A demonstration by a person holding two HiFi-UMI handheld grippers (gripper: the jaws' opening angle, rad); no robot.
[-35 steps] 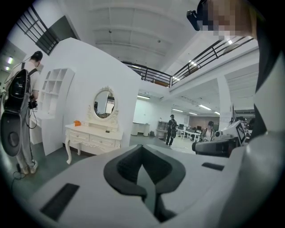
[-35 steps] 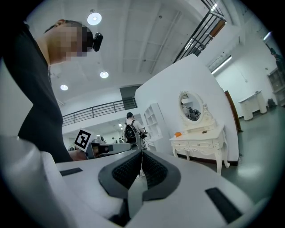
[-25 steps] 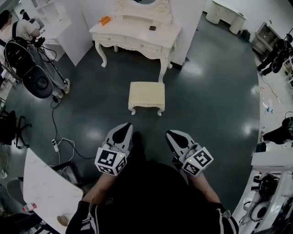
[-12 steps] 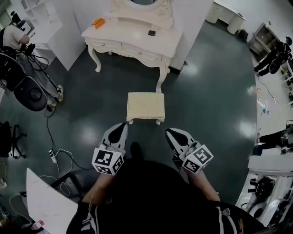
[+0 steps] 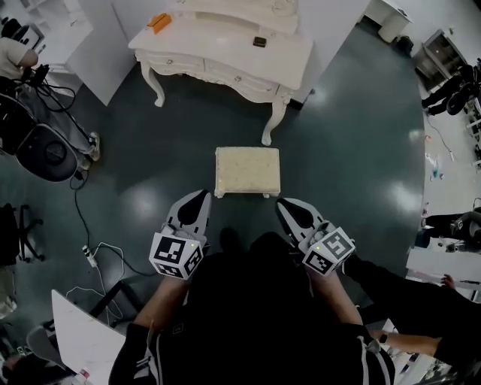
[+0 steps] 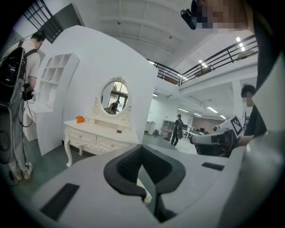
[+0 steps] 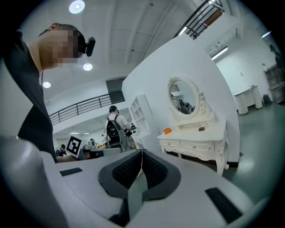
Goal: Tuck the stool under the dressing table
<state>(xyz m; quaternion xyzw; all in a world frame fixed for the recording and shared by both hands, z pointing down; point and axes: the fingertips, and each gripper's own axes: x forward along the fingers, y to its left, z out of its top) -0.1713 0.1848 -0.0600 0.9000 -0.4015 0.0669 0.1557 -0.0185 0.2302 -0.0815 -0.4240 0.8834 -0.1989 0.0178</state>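
In the head view, a cream cushioned stool (image 5: pixel 247 171) stands on the dark floor, just in front of the white carved dressing table (image 5: pixel 225 53) and outside its front legs. My left gripper (image 5: pixel 203 197) is shut and empty, its tip just short of the stool's near left corner. At the near right corner my right gripper (image 5: pixel 284 204) is also shut and empty. The left gripper view shows the shut left gripper (image 6: pixel 142 149) aimed at the dressing table (image 6: pixel 95 133) with its oval mirror. The right gripper (image 7: pixel 141 153) faces the dressing table (image 7: pixel 196 140) too.
An orange object (image 5: pixel 158 22) and a small dark item (image 5: pixel 260 41) lie on the tabletop. A person with a backpack (image 5: pixel 15 53), a round black chair (image 5: pixel 45 150) and floor cables (image 5: pixel 83 218) are at the left. A white table (image 5: pixel 83 338) is near left, another person (image 5: pixel 421 301) near right.
Both grippers have moved forward together, still shut. The stool and dressing table now lie much closer, with the gripper tips almost at the stool's near edge.
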